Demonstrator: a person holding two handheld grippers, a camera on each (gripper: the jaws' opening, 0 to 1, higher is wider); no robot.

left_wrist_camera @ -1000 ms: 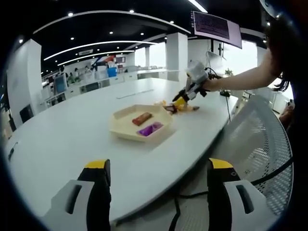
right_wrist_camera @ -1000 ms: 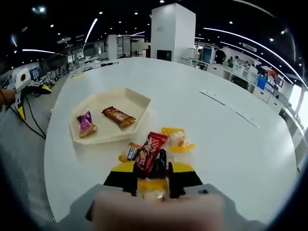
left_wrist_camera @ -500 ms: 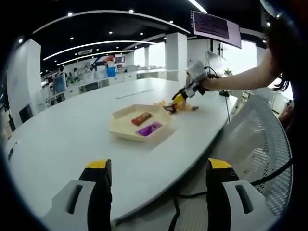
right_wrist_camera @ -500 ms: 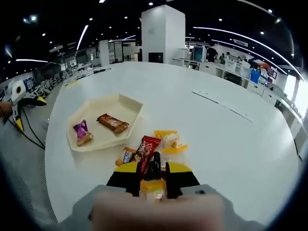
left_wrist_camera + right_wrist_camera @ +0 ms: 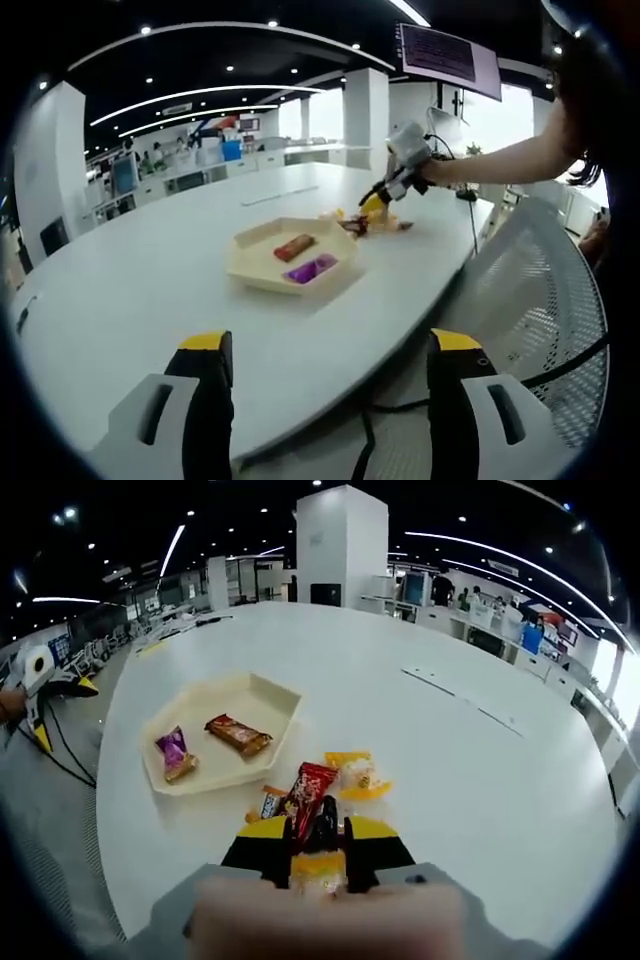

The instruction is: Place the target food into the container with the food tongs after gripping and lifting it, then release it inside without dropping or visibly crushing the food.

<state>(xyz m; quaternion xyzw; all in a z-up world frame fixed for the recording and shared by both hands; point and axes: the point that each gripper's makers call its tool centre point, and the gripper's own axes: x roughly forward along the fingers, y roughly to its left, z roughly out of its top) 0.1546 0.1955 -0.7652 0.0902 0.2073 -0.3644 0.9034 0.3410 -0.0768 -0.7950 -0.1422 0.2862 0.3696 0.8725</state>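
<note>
Since a moment ago we have barely shifted: the right gripper (image 5: 318,832) stays low over the snack pile, its fingers narrow around black tongs (image 5: 322,825) whose tips touch the glossy red packet (image 5: 306,788). That crinkled packet lies on the smooth white bench (image 5: 480,780), just beside the cream hexagonal tray (image 5: 262,695). Our left gripper (image 5: 325,400) hovers at the bench edge, fingers wide.

We see a white desk (image 5: 480,780) carrying a tray (image 5: 200,770) and loose snacks (image 5: 340,778) just ahead of the right hand-held gripper (image 5: 320,840).
</note>
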